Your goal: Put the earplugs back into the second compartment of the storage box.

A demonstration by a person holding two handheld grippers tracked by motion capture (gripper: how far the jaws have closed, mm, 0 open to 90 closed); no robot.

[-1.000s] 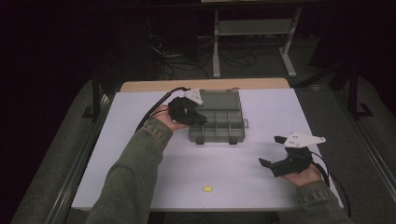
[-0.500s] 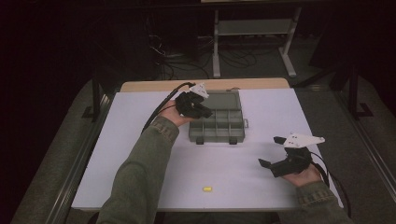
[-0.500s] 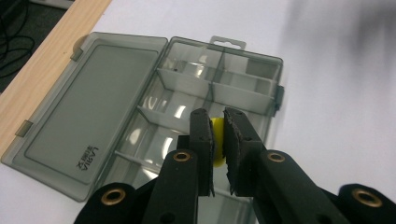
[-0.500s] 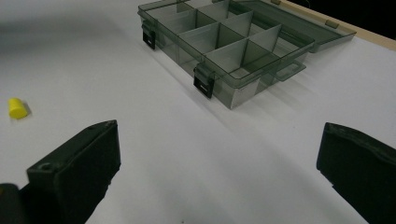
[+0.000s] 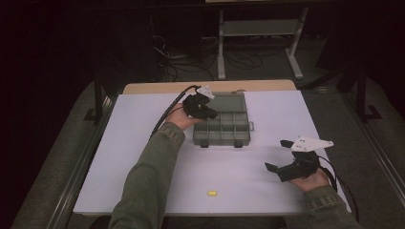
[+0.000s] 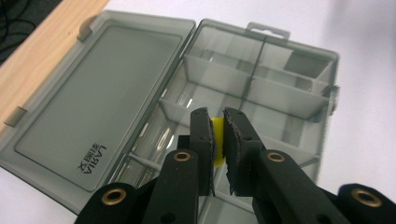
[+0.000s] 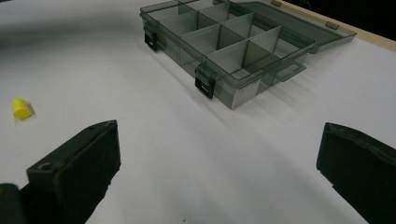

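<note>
Where jaws pinch it, yellow piece [image 6: 216, 140] mostly hidden, over organizer box [image 6: 261, 88].

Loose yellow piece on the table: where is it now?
The loose yellow piece lies on the white table near its front edge, in front of the organizer box.

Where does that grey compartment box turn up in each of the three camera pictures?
High view: the compartment box lies at table centre, lid open away from the person.
Left gripper view: box right behind the jaws, lid at left.
Right gripper view: box at upper centre.
Shared landmark: the box's black front latches.
</note>
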